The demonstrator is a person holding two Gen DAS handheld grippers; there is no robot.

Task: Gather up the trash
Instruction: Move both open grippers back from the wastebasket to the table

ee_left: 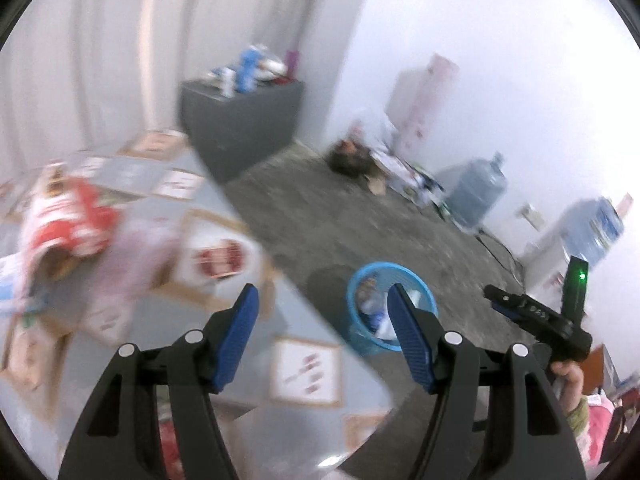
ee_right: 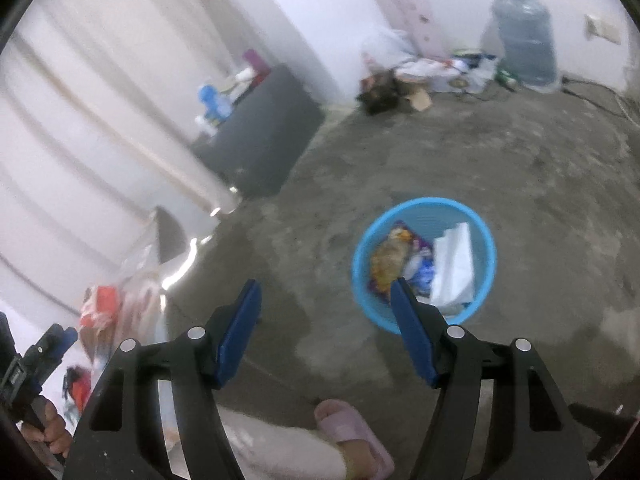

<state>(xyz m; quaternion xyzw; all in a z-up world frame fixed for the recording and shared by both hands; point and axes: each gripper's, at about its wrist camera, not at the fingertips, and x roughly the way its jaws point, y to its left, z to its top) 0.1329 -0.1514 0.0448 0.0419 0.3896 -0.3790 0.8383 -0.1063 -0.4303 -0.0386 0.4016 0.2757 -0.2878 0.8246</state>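
Observation:
My left gripper [ee_left: 325,322] is open with nothing between its blue pads; it hangs over the edge of a glossy grey table [ee_left: 248,412]. A red and white wrapper [ee_left: 68,220] and other blurred litter lie on the table to the left. The blue basket [ee_left: 376,270] stands on the concrete floor just past the table edge. My right gripper [ee_right: 325,320] is open and empty above the floor, with the blue basket [ee_right: 424,204] just ahead of its right finger. Crumpled wrappers and white paper [ee_right: 452,264] lie inside it. Each gripper shows at the edge of the other's view.
A dark grey cabinet [ee_right: 264,132] with bottles on top stands by the curtain. A heap of rubbish [ee_right: 416,72] and a large water jug [ee_right: 524,36] line the far wall. A foot in a pink slipper [ee_right: 352,432] is on the floor below my right gripper.

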